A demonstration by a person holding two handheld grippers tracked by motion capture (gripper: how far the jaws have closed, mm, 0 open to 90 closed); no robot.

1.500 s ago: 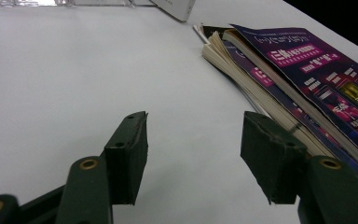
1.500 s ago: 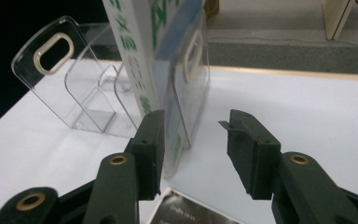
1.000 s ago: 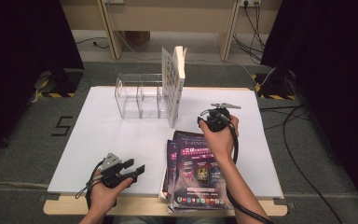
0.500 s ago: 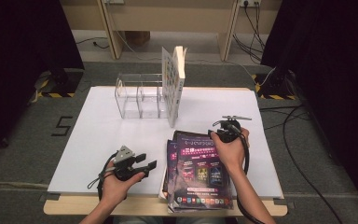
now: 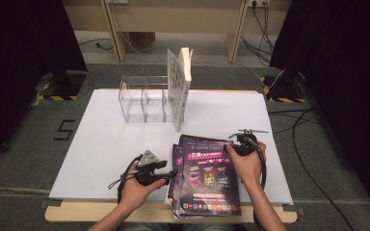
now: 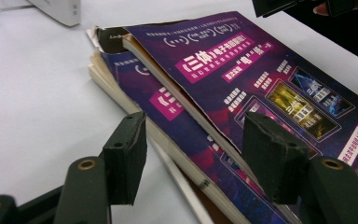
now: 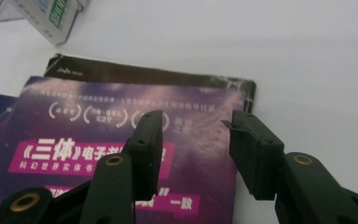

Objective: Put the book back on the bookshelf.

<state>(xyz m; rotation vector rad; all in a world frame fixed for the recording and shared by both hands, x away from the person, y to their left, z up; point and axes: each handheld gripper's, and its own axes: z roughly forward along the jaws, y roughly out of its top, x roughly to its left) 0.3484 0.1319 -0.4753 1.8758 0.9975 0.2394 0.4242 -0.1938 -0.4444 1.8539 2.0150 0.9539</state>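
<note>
1. Stack of purple-covered books [image 5: 204, 175], at the near edge of the white table [image 5: 101, 144], lying flat and slightly fanned. The offset leaves each spine and corner exposed, likely so that a jaw can get under the top copy alone.

2. Top book [image 6: 261, 79], cover up, sitting askew on the one beneath. Nothing has hold of it yet.

3. Left gripper [image 5: 166, 174], level with the stack's left edge. The left gripper view shows its jaws spread, with the stack's long edge lying ahead between them, pads clear of the paper. Judged purpose: to steady or lift that side.

4. Right gripper [image 5: 231, 147], over the top book's far right corner. Its jaws have just been opening and stand wide, the corner below and between them, not pinched. Judged purpose: to take the corner.

5. Clear divided rack [image 5: 142, 98], farther back on the table, its visible compartments vacant.

6. White-covered book [image 5: 179, 86], upright at the rack's right end, apparently filed there; the stack presumably follows.
</note>
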